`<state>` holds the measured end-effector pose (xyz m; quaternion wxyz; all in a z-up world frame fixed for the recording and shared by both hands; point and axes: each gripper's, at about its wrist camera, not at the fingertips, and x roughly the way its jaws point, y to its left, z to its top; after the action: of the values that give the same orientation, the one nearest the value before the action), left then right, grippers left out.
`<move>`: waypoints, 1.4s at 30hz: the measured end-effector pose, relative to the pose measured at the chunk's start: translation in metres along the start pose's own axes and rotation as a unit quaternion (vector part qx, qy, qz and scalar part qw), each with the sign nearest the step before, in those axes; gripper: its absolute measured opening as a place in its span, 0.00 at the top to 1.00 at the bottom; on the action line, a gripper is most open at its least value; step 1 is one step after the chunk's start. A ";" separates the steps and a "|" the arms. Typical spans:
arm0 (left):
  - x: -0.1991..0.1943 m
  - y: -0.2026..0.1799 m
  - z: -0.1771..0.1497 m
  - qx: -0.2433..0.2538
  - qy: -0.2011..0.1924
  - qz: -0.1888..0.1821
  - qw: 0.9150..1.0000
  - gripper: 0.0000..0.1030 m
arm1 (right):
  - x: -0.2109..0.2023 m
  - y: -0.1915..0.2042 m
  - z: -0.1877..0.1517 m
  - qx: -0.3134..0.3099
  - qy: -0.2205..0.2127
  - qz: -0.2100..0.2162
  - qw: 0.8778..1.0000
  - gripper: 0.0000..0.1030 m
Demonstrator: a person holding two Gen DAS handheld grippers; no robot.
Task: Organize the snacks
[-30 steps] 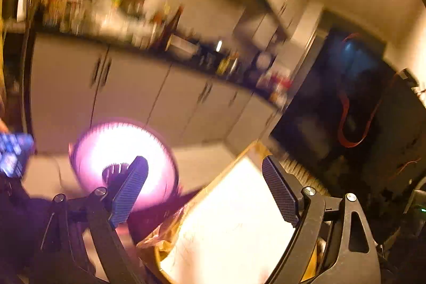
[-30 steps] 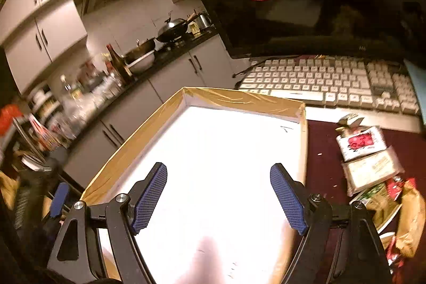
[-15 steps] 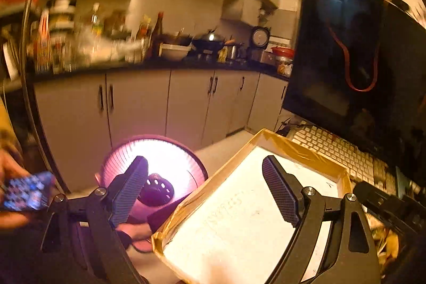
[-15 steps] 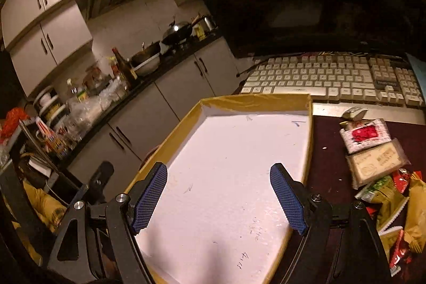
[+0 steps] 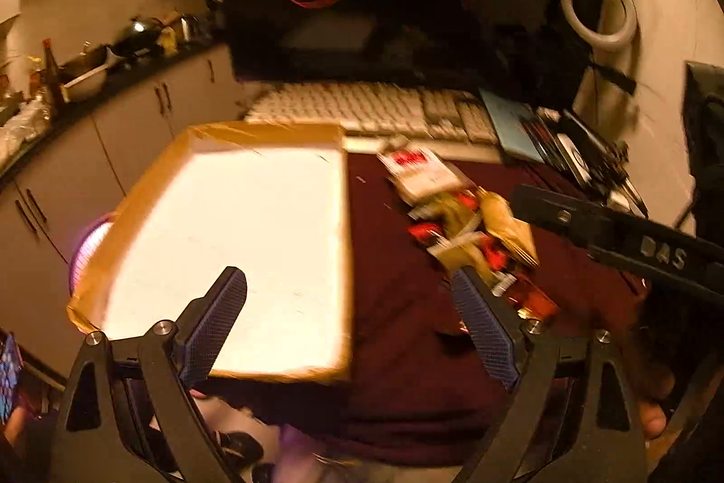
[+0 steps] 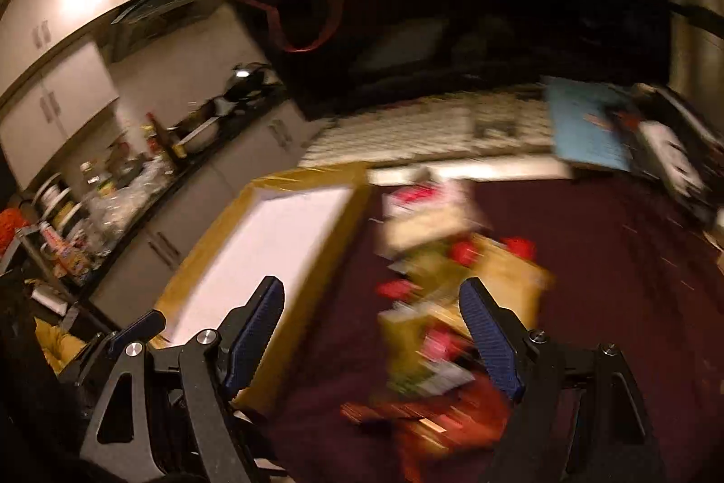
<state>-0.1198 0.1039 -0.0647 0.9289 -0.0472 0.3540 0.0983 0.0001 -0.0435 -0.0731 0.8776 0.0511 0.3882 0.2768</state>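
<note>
Both my grippers open over the snacks

My left gripper (image 5: 348,311) and right gripper (image 6: 371,329) gape empty; snack packets (image 6: 434,293) lie beside the tray (image 5: 271,132).

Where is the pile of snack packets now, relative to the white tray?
In both wrist views the snack packets lie on the dark red cloth, just right of the white tray, in front of the keyboard.

One tray (image 5: 267,132), one keyboard (image 5: 375,107), one blurred snack pile (image 5: 461,220), uncountable
</note>
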 end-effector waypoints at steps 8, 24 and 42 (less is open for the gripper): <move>0.023 -0.040 -0.005 0.026 0.029 -0.003 0.999 0.10 | -0.023 -0.035 -0.022 -0.009 0.005 -0.040 0.999 0.26; 0.028 -0.050 -0.003 0.004 0.046 0.018 0.999 0.10 | -0.020 -0.048 -0.039 0.008 -0.002 -0.003 1.000 0.35; 0.024 -0.049 -0.006 0.002 0.032 0.018 0.999 0.10 | -0.016 -0.034 -0.041 -0.008 0.009 -0.030 0.999 0.35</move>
<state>-0.0954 0.0588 -0.0846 0.9152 -0.0420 0.3846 0.1130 -0.0220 -0.0856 -0.1016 0.8824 0.0301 0.3950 0.2539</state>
